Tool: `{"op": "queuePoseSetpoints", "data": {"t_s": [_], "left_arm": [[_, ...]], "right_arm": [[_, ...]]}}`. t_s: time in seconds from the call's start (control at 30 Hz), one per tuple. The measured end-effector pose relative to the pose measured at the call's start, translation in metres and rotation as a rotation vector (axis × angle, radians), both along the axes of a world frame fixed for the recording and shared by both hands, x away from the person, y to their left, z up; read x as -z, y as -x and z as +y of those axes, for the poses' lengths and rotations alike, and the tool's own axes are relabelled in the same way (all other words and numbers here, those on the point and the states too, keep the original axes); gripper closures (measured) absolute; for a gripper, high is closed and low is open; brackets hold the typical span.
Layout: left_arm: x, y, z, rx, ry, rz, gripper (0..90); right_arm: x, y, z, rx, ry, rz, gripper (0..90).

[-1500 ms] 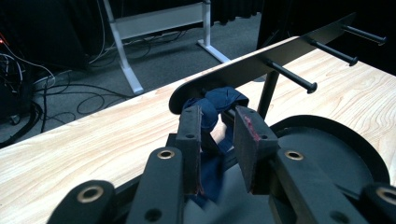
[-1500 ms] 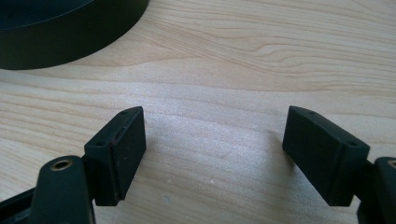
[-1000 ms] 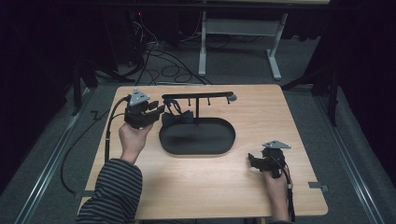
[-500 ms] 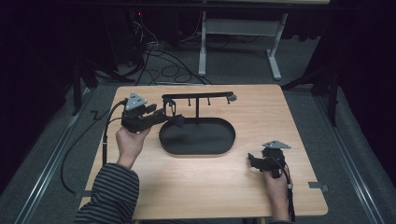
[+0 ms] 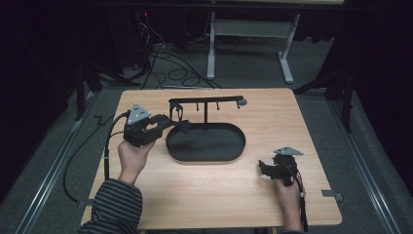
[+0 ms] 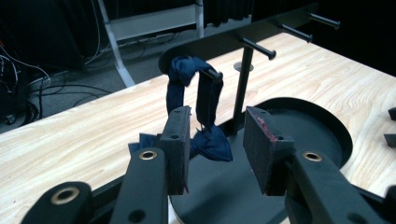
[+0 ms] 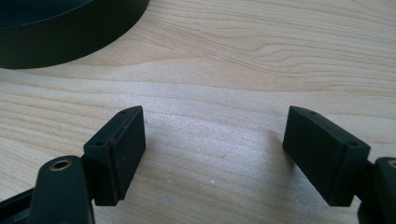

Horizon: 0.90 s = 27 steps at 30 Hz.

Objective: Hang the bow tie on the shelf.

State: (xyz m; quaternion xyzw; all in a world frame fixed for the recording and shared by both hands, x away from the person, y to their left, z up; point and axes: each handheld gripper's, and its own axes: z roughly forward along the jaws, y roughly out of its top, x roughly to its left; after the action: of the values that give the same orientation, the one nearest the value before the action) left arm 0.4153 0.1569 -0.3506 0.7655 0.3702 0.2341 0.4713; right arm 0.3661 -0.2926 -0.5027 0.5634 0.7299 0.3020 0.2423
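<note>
On the wooden table (image 5: 204,195), the black rack (image 6: 261,23) rises over its tray; my left tongs (image 6: 217,140) have just been opening, jaws apart and empty, the blue cloth (image 6: 196,88) draped on a peg just beyond them

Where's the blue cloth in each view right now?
High view: blue cloth hangs from the rack's leftmost peg, left of centre.
Left gripper view: blue cloth at centre, beyond the left gripper fingers.
Right gripper view: not in it.
Shared landmark: black oval tray.
</note>
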Motion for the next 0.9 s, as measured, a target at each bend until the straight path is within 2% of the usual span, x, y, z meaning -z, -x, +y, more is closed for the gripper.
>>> {"op": "queuePoseSetpoints", "data": {"t_s": [0.9], "left_arm": [[0.016,0.024,0.007,0.01,0.032,0.041,61.2]], "right_arm": [[0.0,0.0,0.0,0.0,0.0,0.0,22.3]]}}
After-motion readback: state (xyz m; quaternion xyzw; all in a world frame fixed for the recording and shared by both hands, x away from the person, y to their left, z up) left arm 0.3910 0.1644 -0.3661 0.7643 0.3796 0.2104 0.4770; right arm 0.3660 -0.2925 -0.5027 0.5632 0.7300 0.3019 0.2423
